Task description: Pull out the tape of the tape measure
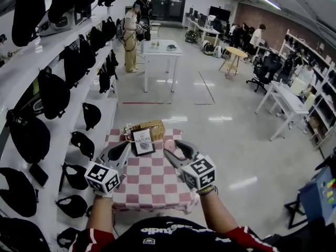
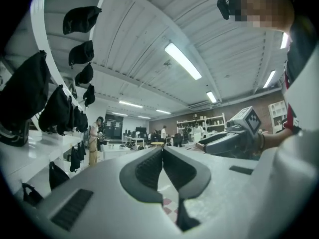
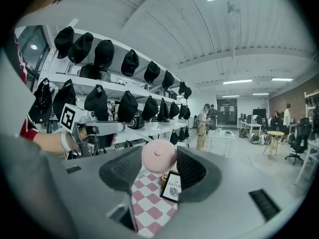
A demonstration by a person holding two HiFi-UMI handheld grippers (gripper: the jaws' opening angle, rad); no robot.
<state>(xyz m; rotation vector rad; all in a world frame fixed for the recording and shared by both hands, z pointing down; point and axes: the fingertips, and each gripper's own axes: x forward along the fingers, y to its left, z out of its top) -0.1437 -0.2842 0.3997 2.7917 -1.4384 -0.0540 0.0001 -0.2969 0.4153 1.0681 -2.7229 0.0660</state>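
Right now your right gripper [image 3: 159,159] is clamped on the round pink tape measure [image 3: 158,153], one pad against each side of its case. You are holding it up over the checkered cloth [image 1: 152,185], near the framed card [image 1: 142,141]. Your left gripper [image 2: 163,154] carries nothing: its jaws are closed, with the tips meeting. It hangs level with the right one and apart from it, over the cloth's left half.

The surface under you is a small table covered by that pink-and-white cloth, which drapes over the near edge just in front of your body. At its far edge sits a wicker basket [image 1: 149,127], and the framed card leans upright against the basket's front.

To your left, white shelving [image 1: 105,106] runs close beside the table and is hung along its length with black caps and bags [image 1: 52,93], so that side is tight. On your right and beyond the basket lies bare, glossy floor [image 1: 220,146], with plenty of space to swing outward.

Farther off, a white table [image 1: 160,50] stands with a person [image 1: 129,35] beside it. A round wooden table [image 1: 235,52], an office chair [image 1: 265,70] and a white desk [image 1: 286,101] line the right side, well apart from you.
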